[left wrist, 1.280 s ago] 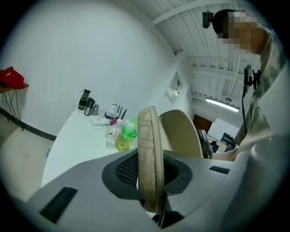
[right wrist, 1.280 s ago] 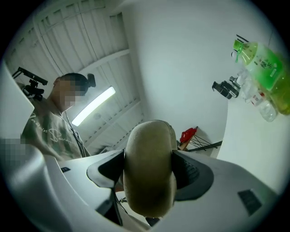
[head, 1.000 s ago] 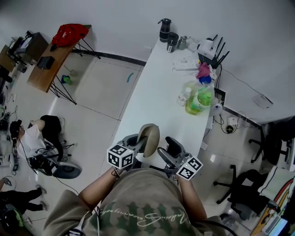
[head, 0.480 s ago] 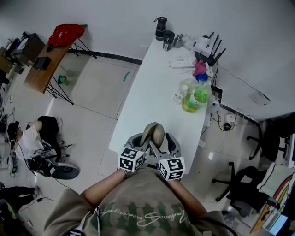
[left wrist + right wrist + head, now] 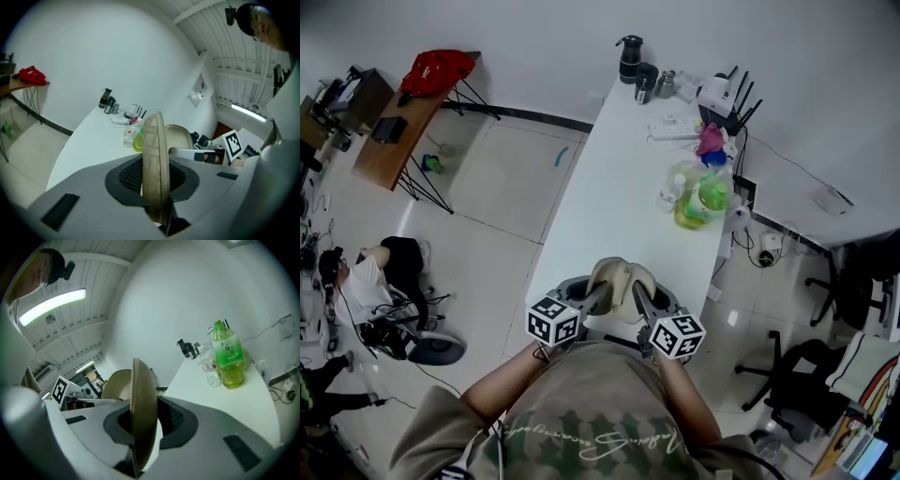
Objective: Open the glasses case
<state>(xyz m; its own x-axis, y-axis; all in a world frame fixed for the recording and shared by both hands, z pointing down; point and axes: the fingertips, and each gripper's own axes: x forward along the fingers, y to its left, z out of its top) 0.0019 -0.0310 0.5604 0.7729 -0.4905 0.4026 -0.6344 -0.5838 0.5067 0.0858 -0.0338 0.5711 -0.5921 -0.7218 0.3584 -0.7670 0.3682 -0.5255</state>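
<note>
The case (image 5: pixel 620 281) hangs low in the centre of the head view, at the near end of the table (image 5: pixel 619 178). Its two halves are splayed apart, and what lies inside cannot be made out. At upper right a bottle (image 5: pixel 703 202) holds yellow-green liquid. The left claw (image 5: pixel 592 296) is clamped on the left half. The right claw (image 5: pixel 637 300) is closing, with the right half between its pads.
</note>
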